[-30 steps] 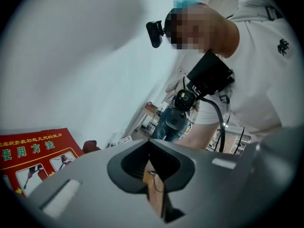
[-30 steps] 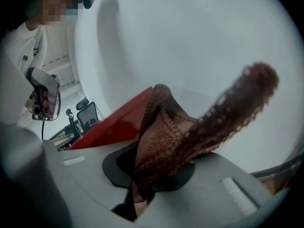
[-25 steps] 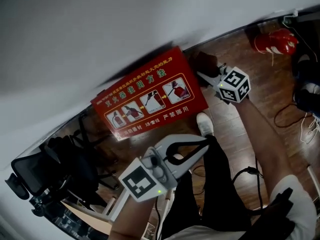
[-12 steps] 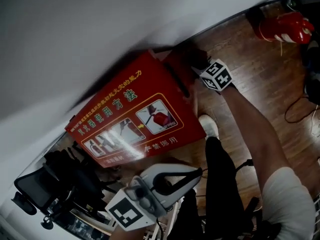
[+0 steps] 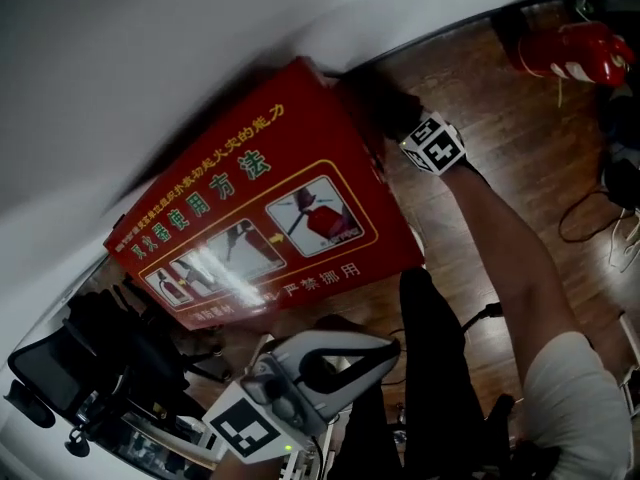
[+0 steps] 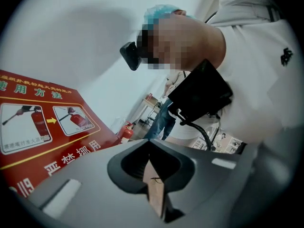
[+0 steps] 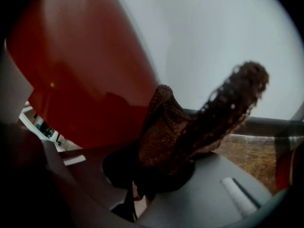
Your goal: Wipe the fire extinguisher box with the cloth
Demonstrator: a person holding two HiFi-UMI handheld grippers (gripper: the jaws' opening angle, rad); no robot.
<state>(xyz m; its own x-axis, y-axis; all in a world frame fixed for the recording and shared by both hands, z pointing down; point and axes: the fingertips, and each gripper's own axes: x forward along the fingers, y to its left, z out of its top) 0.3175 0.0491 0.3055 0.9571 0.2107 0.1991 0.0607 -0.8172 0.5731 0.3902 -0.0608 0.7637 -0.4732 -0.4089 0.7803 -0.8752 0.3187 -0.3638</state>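
Here, in the head view, the red box (image 5: 270,208) sits at the foot of the white wall (image 5: 150,48), above the wood floor (image 5: 500,98), with its printed face toward the camera. The right gripper (image 5: 392,120) reaches to the box's upper right edge, its marker cube just behind, and a dark cloth (image 5: 380,103) bunches there against the box's side. The left gripper (image 5: 388,346) hangs low in the frame, apart from the box's lower edge, over a black trouser leg (image 5: 440,368). A red object (image 5: 570,53) lies on the floor at the top right, well apart from the box. A black chair (image 5: 50,378) stands at the lower left.

Next, in the left gripper view, the left gripper (image 6: 154,184) has its 2 jaws pressed together with nothing between them. The box (image 6: 42,122) fills the left side, showing 2 picture panels and yellow print. A person in a white shirt (image 6: 256,80) leans over, a black device (image 6: 199,91) at the chest.

Last, in the right gripper view, the right gripper (image 7: 142,189) is clamped on the cloth (image 7: 190,127), a brown mesh that stands up in 2 folds. The box (image 7: 80,65) is just beside it at the left; whether they touch cannot be told here. The wall (image 7: 213,32) lies behind.
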